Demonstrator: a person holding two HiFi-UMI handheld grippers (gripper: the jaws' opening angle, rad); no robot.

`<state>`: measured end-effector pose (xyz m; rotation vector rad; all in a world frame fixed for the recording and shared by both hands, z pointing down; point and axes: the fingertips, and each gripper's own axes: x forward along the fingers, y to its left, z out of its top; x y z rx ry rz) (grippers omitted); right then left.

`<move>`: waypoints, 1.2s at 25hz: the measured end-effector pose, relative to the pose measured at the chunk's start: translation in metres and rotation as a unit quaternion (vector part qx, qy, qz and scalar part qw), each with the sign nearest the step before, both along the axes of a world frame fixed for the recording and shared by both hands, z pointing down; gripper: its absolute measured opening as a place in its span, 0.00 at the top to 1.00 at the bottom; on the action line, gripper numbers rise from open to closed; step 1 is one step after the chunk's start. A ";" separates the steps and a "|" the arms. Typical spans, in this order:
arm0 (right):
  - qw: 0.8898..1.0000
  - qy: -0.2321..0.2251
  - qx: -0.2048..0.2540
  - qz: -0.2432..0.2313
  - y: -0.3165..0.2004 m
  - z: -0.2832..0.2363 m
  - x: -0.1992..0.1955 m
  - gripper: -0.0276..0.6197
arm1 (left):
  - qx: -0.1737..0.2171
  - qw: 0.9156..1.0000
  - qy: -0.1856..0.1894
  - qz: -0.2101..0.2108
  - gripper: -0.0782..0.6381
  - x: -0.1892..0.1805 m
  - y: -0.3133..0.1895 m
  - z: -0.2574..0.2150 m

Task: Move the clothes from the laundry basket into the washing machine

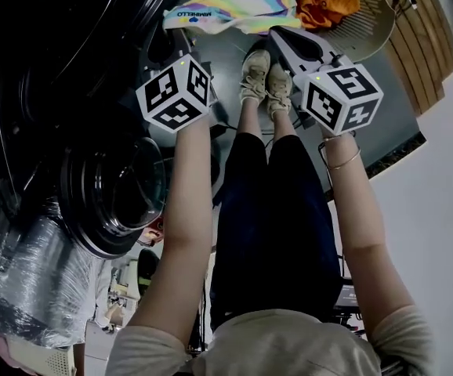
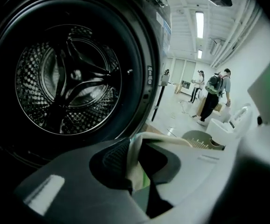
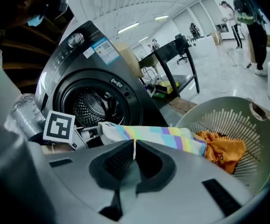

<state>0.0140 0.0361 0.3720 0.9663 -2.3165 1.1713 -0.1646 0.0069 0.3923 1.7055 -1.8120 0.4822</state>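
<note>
Left gripper (image 2: 135,157) and right gripper (image 3: 134,155) jaws each pinch the striped cloth (image 3: 158,136) beside the basket (image 3: 238,120). It looks light and floppy, best held by its edges.

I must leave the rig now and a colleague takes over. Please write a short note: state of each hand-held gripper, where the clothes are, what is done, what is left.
Left hand-held gripper: shut on one end of the striped cloth, in front of the open drum.
Right hand-held gripper: shut on another edge of the same cloth, near the basket.
Orange cloth: lies in the basket.
Done: the striped cloth is gripped and held between both grippers; no clothes are visible in the drum.
Left: put the striped cloth in the drum, then the orange one.
</note>
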 end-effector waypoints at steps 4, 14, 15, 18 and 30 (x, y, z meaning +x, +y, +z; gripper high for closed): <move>1.000 -0.002 -0.004 -0.017 0.003 0.009 -0.015 0.94 | 0.037 0.998 -0.026 -0.051 0.85 -0.041 -0.003 -0.012; 0.999 -0.003 -0.021 -0.050 0.015 0.032 -0.033 0.94 | 0.068 0.986 -0.074 -0.129 0.87 -0.131 -0.032 0.001; 0.999 -0.003 -0.022 -0.050 0.015 0.035 -0.032 0.94 | 0.072 0.985 -0.085 -0.130 0.87 -0.141 -0.039 0.000; 0.998 -0.003 -0.027 -0.048 0.015 0.041 -0.031 0.94 | 0.087 0.980 -0.112 -0.138 0.87 -0.170 -0.061 -0.008; 0.997 -0.017 -0.037 -0.059 0.019 0.050 -0.040 0.94 | -0.001 0.974 -0.051 -0.220 0.86 -0.192 -0.072 0.042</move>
